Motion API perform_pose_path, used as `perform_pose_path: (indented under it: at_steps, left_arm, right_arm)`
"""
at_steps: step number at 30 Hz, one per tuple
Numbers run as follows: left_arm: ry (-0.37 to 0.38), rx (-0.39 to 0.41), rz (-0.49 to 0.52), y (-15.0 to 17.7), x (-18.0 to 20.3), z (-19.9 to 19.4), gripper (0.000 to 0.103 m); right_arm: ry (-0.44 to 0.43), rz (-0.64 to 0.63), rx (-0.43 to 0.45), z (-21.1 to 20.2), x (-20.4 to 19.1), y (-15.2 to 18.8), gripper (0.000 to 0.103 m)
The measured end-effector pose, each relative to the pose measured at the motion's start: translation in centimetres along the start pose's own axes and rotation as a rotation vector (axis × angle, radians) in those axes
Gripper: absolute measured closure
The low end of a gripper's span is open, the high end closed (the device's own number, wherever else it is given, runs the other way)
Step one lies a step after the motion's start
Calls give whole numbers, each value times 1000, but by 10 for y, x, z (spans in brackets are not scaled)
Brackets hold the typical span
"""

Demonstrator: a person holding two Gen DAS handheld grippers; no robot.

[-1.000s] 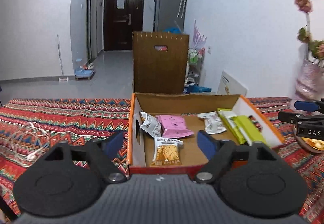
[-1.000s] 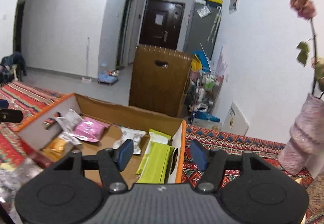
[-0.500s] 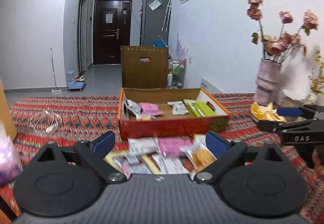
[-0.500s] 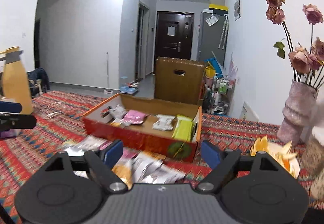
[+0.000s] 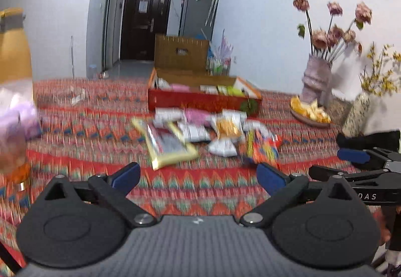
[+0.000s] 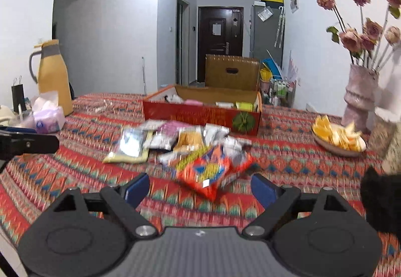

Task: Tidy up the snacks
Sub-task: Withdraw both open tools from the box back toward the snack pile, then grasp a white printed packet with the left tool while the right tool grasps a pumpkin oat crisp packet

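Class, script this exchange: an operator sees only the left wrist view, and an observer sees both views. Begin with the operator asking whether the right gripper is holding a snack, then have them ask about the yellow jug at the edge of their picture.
Operator: Is the right gripper holding a snack?
Observer: No. The right gripper is open with nothing between its fingers. Its jaws have just been opening.
Operator: I see only a slice of a yellow jug. Is anything standing beside it?
Observer: Yes. A small black bag with clips on top stands just to the picture's left of the jug, outside your view.
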State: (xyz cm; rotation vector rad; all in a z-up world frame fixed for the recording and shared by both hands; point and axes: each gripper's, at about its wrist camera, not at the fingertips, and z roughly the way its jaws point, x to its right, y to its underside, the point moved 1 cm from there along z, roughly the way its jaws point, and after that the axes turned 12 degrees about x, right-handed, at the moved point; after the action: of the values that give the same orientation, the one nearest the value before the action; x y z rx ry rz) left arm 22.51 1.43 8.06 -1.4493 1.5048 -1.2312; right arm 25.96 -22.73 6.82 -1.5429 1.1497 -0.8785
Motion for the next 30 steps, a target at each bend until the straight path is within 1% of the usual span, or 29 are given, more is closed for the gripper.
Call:
perform_pose_path:
  at_steps: [2, 6, 11, 15, 25, 30]
  left_arm:
    - [1, -33, -6, 16, 1, -6, 2]
    - [9, -98, -35, 38, 2, -13, 2]
    - [9, -132, -32, 52, 4, -17, 2]
    - [5, -135, -23, 50, 5, -13, 2]
    - [5, -155, -5, 43, 1, 16, 2]
    - [-7, -134, 2, 27, -8, 40, 2]
  right_arm:
    - [9, -24, -6, -13, -8, 13, 15]
    - [-22, -36, -27, -34, -19, 32, 15]
    - [-26, -5, -76, -45, -22, 54, 15]
    - [-27, 7, -100, -43, -22, 62, 15]
    - [-39, 4, -120, -17, -19, 59, 15]
    - [-45, 11, -102, 8, -13, 40, 16]
